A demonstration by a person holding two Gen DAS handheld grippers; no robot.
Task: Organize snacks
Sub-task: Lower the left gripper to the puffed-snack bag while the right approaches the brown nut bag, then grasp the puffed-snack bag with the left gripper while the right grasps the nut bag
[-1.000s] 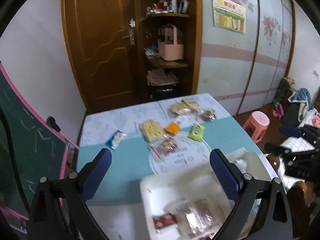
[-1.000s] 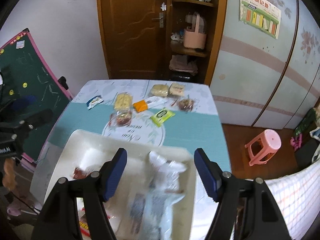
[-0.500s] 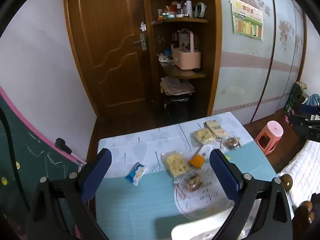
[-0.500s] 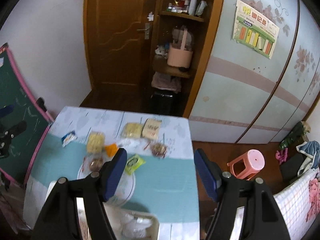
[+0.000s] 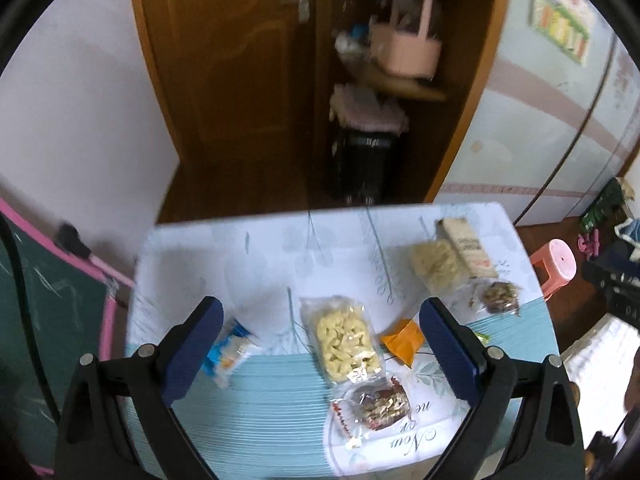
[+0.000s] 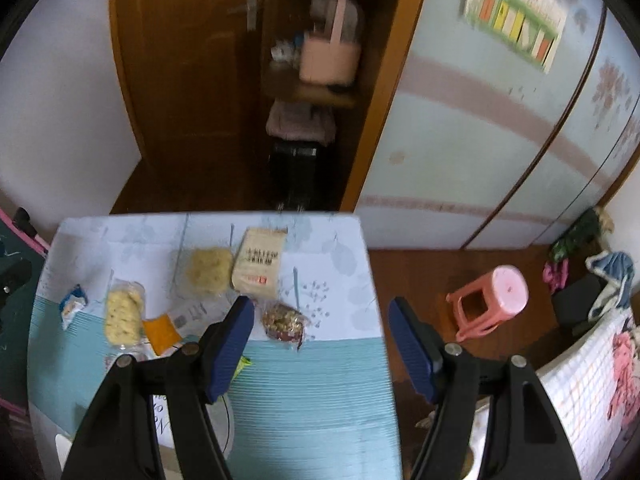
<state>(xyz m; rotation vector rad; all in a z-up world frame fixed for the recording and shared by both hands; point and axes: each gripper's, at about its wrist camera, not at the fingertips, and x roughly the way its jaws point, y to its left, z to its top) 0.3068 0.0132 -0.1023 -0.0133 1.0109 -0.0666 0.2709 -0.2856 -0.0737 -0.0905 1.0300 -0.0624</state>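
Several snack packets lie on the blue and white table [image 5: 256, 400]. My left gripper [image 5: 320, 344] hangs open above a clear bag of yellow puffs [image 5: 344, 340], with a red-brown snack bag [image 5: 376, 400] below it, a blue-white packet [image 5: 230, 350] by its left finger and an orange packet [image 5: 402, 338] by its right finger. My right gripper [image 6: 322, 344] is open and empty over the table's right part, just this side of a brown nut bag [image 6: 284, 320]. Further back lie a beige packet [image 6: 260, 262] and a pale noodle block [image 6: 208, 270].
A wooden door and an open shelf unit with a pink basket [image 5: 406, 46] stand behind the table. A pink stool [image 6: 492, 300] is on the floor to the right. A green chalkboard with a pink frame [image 5: 48, 320] leans at the left. A white tray corner [image 6: 60, 446] shows bottom left.
Both grippers have moved forward from over the white tray to above the loose snacks at the table's far part. The tray has dropped out of the left wrist view. Both jaws stayed open.
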